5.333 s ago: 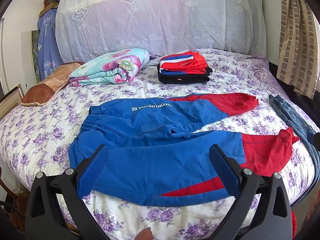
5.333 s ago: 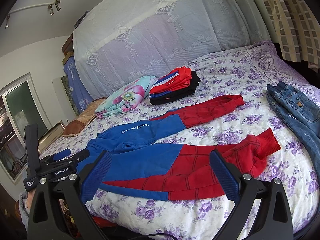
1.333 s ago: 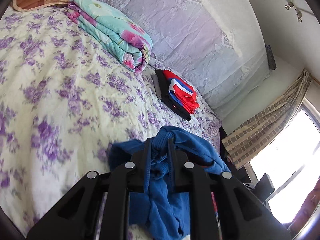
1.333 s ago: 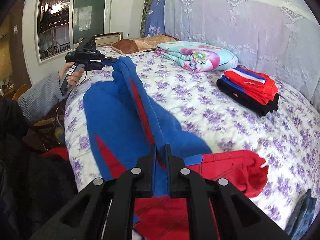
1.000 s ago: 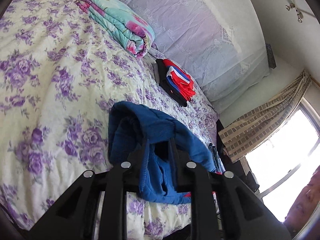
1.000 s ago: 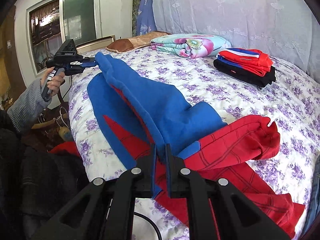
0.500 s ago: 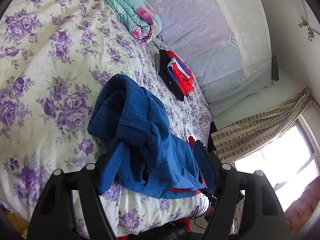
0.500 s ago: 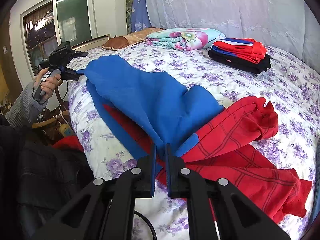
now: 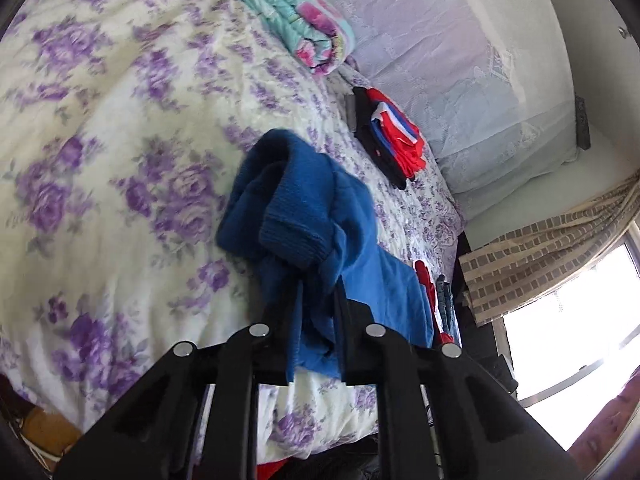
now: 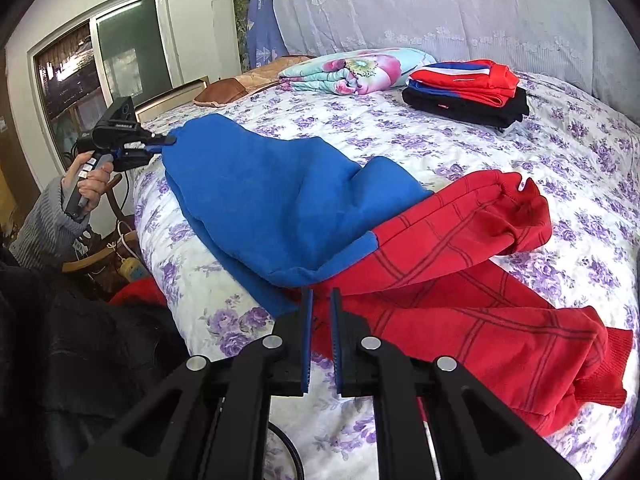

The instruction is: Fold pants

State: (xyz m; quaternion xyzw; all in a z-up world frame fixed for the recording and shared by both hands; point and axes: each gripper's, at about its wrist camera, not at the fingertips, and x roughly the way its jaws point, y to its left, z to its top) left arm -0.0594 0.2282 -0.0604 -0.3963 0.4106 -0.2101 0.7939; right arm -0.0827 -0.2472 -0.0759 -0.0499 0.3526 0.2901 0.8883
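The blue and red pants [image 10: 304,204] lie folded lengthwise on the floral bed, blue waist part at the left, red lower legs [image 10: 472,280] at the right. My left gripper [image 9: 318,280] is shut on the blue waistband [image 9: 296,236]; it also shows in the right wrist view [image 10: 166,142], held by a hand at the bed's left edge. My right gripper [image 10: 320,292] is nearly shut at the near edge of the pants, where blue meets red; a narrow gap shows between the pads.
A stack of folded red, blue and black clothes [image 10: 468,90] and a folded floral quilt [image 10: 352,68] lie near the headboard. Jeans [image 9: 444,304] lie at the bed's far side. A window [image 10: 96,64] and chair stand left of the bed.
The left gripper opened half a second ago and has shut again on the waistband. The pants have settled lower and flatter on the bed. The right gripper stays at the near edge.
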